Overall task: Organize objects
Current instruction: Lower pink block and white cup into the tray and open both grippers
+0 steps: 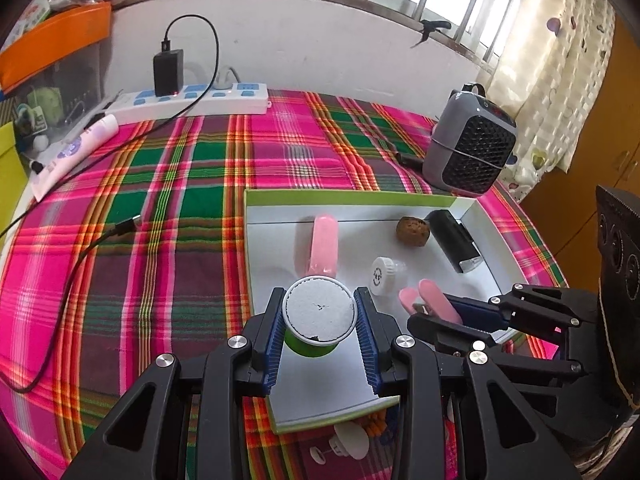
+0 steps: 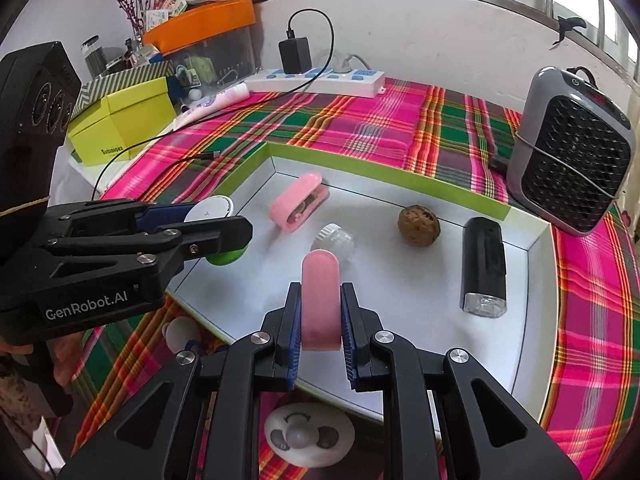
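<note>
Black two-finger left gripper (image 1: 319, 322) with blue ribbed pads clamps a small green paper cup sealed by a white round lid (image 1: 318, 316), its jaws pressed on both sides of the cup, poised above the near corner of a shallow white tray with lime-green rim (image 1: 352, 196); at three o'clock of it the right gripper (image 2: 321, 314), jaws clenched, grasps a flat rounded pink plastic piece (image 2: 321, 300) upright over the tray's near edge. Inside the tray lie a pink oblong plastic case (image 2: 298, 201) at eleven o'clock from the held pink piece, a clear small bottle with white ribbed cap (image 2: 334, 240) just beyond it at twelve, a brown wrinkled walnut (image 2: 419, 225) at one o'clock, and a black cylindrical flashlight with clear lens (image 2: 483, 266) at three o'clock beside the tray's right wall; all four rest apart from one another. A pink, green and orange plaid cloth (image 1: 160, 208) covers the table; a grey mesh-fronted heater (image 2: 572, 152) stands past the tray's far right corner; a white power strip with blue sockets (image 1: 192, 100) carries a black charger (image 1: 169, 72) along the wall at eleven o'clock.
</note>
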### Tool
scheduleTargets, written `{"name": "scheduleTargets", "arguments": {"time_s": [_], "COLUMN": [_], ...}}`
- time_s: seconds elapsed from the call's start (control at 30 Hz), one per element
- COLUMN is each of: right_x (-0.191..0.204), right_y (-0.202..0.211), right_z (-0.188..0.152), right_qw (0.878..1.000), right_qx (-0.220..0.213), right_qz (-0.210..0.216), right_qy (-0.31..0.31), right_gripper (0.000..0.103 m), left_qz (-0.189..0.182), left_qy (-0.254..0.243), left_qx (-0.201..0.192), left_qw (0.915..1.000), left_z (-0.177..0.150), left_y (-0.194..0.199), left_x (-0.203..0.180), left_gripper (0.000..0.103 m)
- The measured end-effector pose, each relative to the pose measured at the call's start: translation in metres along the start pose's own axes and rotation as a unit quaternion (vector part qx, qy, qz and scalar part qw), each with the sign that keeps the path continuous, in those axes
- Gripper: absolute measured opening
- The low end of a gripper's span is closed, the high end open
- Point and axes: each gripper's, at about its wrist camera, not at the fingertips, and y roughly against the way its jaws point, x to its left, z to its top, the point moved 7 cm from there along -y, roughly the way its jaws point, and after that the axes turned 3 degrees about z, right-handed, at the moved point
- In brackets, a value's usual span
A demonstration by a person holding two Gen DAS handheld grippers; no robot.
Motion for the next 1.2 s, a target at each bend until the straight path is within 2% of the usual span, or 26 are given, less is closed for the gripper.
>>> {"name": "scheduleTargets", "arguments": {"time_s": [0.33, 1.2], "right_x": [-0.003, -0.007], "right_y": [-0.008, -0.015], "right_z": [-0.002, 0.001], "right_qw": [1.000, 0.999], "right_qx": [0.014, 0.016], "right_qz": [-0.013, -0.029], "right_qy": [0.004, 0.008], "right_gripper": [0.018, 0.018], "left_qz": [-0.005, 0.003], "left_qy": [-0.011, -0.041], "left_qx": [0.012, 0.020], "left_qw": [0.9999, 0.9990], "left_z": [0.000, 0.012], "left_y": [-0.011, -0.033], "left_x": [-0.006, -0.016], "left_gripper": [0.032, 0.032]}}
